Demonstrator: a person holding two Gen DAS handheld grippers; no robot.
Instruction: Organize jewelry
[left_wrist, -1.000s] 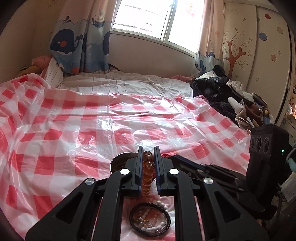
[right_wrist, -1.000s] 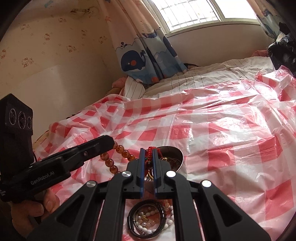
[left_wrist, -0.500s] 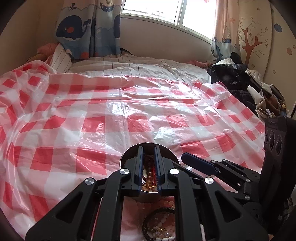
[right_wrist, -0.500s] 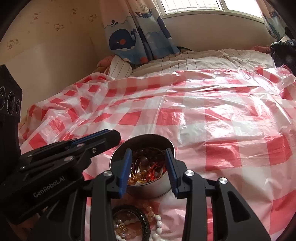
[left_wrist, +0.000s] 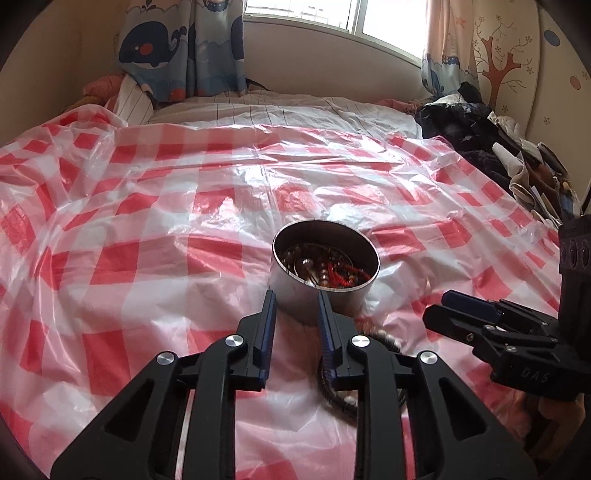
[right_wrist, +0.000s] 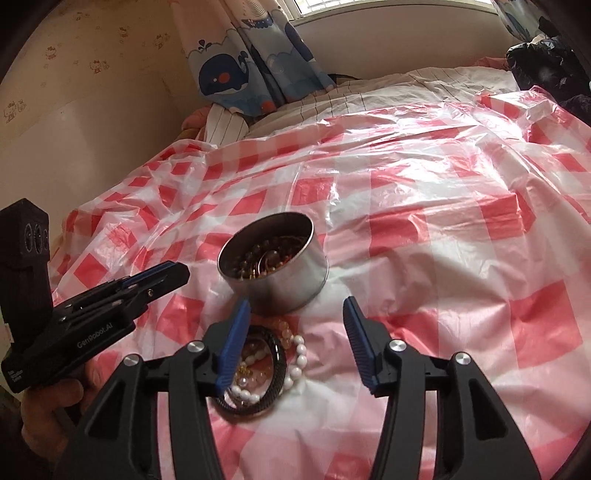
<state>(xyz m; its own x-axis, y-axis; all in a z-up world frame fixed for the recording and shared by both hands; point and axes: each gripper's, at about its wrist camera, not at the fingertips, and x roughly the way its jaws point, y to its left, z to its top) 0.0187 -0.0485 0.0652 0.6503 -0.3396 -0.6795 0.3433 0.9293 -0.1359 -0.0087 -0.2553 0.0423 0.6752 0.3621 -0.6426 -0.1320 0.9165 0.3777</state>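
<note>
Both claws released over jewelry on a checked sheet

The left gripper (left_wrist: 293, 314) and right gripper (right_wrist: 295, 321) are seen with jaws just opened, nothing between them. A round metal tin (right_wrist: 280, 273) of beaded jewelry is set just ahead of both claws; a black bangle (right_wrist: 275, 373) and white bead bracelet (right_wrist: 299, 354) lie beneath the right claw, on the red-checked plastic sheet (right_wrist: 443, 258).

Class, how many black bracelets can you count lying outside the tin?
1. The black bracelet lies on the checked sheet just before the tin, ringing some pearl beads. Others may be hidden behind the right claw.
</note>
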